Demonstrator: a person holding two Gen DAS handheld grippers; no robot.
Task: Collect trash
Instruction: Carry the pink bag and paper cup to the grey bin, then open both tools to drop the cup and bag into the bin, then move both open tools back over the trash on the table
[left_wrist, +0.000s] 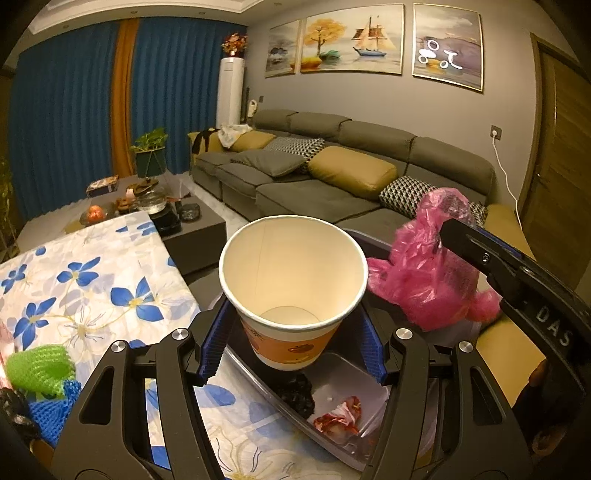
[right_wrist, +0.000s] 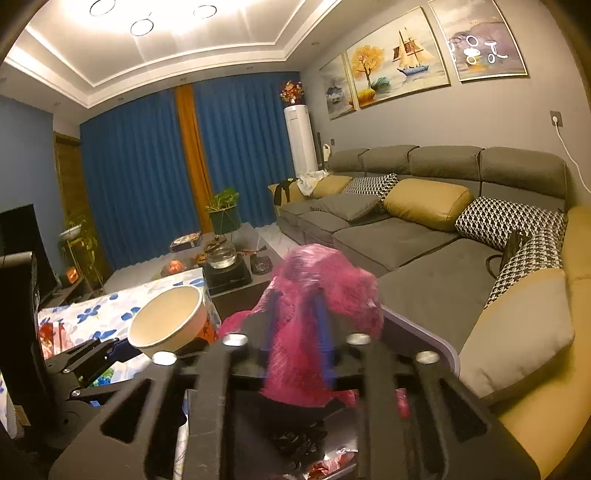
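Above the bin (left_wrist: 332, 373), the left gripper (left_wrist: 291, 343) is clamped on the paper cup (left_wrist: 291, 280) for dropping, while the right gripper's (right_wrist: 295, 332) fingers, apart, loosely straddle the pink bag (right_wrist: 317, 295).

A table (left_wrist: 110, 266) covered with a white cloth printed with blue flowers carries the things. Near its close left corner lie a green mesh scrap (left_wrist: 38, 367) and a blue mesh scrap (left_wrist: 55, 413), touching each other. At the table's right edge stands a clear plastic bin (left_wrist: 365, 373), holding a crumpled red wrapper (left_wrist: 340, 417) and a dark crumpled lump (left_wrist: 297, 393) on its bottom.
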